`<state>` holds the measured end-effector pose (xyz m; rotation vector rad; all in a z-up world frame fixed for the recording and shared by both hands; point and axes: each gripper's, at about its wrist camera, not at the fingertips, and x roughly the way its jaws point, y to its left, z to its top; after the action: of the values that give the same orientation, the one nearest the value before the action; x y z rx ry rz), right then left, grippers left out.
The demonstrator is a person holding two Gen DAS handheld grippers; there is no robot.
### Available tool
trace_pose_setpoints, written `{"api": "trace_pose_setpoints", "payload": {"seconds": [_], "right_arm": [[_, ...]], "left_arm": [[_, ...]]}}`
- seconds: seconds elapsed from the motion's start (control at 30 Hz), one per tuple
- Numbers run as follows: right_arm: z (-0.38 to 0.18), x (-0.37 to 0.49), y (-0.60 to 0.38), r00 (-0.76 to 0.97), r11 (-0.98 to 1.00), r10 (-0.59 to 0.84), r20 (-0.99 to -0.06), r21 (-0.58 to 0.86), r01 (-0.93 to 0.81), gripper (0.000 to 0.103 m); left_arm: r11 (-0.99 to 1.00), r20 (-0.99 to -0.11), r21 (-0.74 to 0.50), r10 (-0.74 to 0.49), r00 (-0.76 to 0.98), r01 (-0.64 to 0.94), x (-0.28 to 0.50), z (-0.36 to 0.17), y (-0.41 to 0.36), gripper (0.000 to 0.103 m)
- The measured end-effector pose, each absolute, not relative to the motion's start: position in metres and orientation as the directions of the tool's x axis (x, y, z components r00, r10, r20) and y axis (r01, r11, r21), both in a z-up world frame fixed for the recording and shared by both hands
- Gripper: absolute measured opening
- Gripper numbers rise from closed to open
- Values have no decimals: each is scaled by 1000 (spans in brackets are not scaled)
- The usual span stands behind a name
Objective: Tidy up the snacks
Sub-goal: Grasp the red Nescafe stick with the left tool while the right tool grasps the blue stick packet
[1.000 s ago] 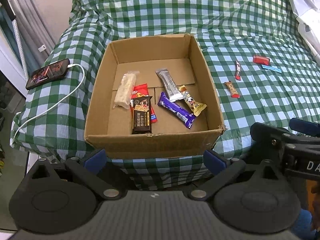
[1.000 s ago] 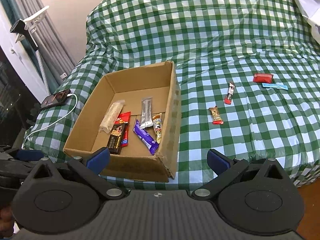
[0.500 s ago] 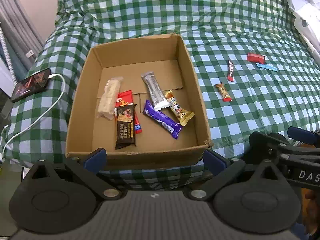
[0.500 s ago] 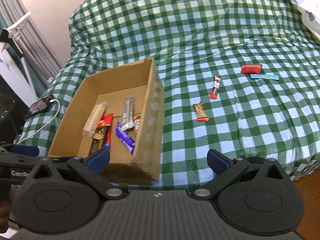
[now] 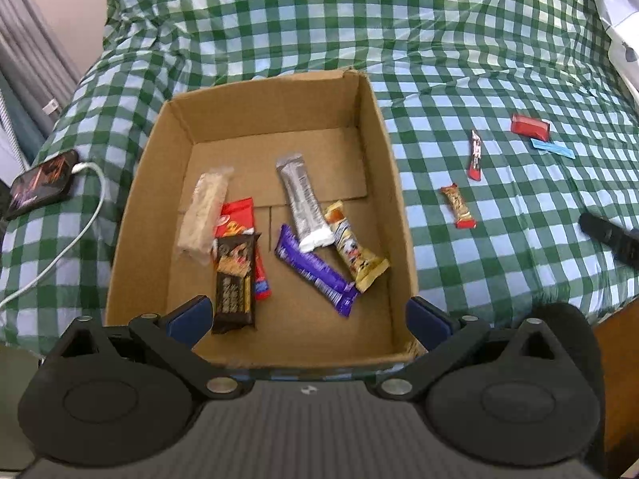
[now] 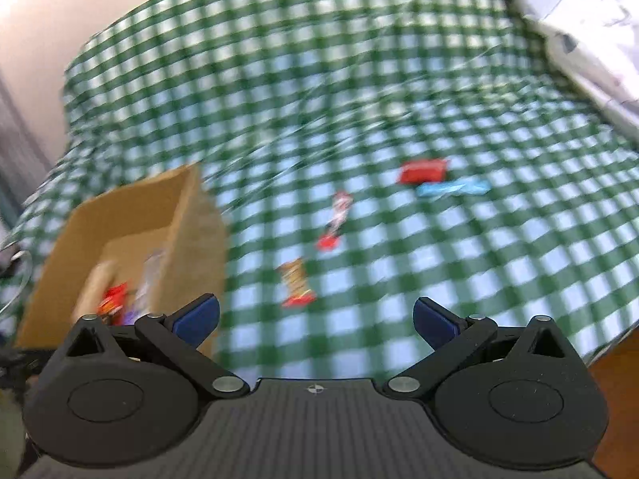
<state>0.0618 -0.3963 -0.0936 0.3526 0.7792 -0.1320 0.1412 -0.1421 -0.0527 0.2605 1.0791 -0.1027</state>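
While our left gripper (image 5: 307, 315) hangs spread and empty over the cardboard box (image 5: 395, 203) of snacks at frame centre, our right gripper (image 6: 315, 315), also spread and empty, faces the gold-and-red bar (image 6: 296, 283) lying just above it mid-frame on the checked bed (image 6: 499, 263).

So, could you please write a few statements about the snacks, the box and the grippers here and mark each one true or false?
1. Six snacks lie inside the cardboard box. True.
2. The purple bar lies on the checked cloth. False: it is in the box.
3. Four snacks lie on the cloth outside the box. True.
4. The right gripper holds the red packet. False: its jaws are open and empty.
5. The left gripper is open. True.
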Motion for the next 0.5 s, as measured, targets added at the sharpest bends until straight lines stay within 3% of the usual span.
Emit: {"api": "trace_pose_setpoints", "payload": {"seconds": [0.5], "right_arm": [[-151, 150, -535, 714, 928, -177, -677, 126, 350, 102]], "left_arm": [[880, -887, 194, -32, 462, 433, 251, -104, -294, 103]]}}
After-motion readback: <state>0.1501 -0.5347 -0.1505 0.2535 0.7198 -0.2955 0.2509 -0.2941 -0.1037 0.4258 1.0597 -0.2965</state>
